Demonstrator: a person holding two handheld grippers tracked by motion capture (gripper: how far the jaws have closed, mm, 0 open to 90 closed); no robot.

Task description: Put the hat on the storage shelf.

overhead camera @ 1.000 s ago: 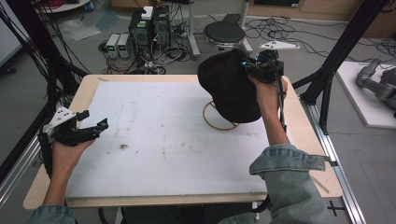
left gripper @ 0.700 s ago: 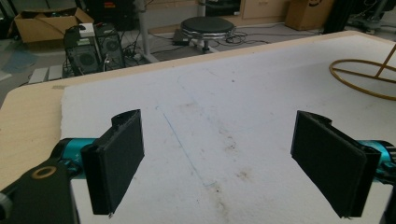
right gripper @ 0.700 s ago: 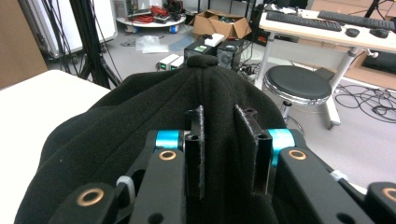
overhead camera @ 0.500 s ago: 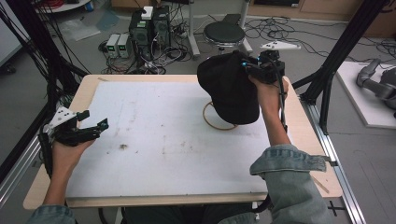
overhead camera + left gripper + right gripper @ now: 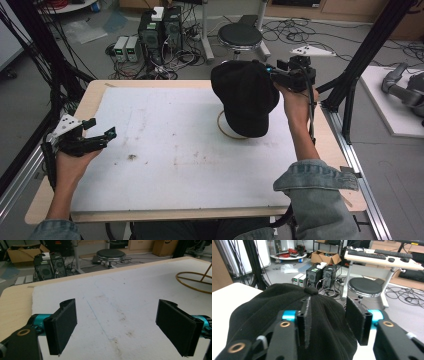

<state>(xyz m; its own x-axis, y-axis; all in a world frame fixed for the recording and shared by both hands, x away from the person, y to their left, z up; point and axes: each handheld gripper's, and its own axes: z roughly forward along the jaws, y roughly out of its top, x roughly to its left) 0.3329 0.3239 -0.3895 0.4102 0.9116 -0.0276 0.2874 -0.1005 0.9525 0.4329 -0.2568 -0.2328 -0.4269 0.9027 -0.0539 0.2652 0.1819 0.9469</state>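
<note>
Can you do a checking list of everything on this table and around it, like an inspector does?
Surface: white stained sheet lying on a light wooden table.
Job's things: black fabric cap sitting on a gold wire stand with a ring base.
Clutter: nothing seen loose; brown marks on the sheet.
Grippers: left tongs open, holding nothing, over the sheet's left edge; right tongs open at the cap's crown.
Cables: black cable trailing along the right forearm; tangled floor cables.
Surroundings: round black stool, black computer towers.
</note>
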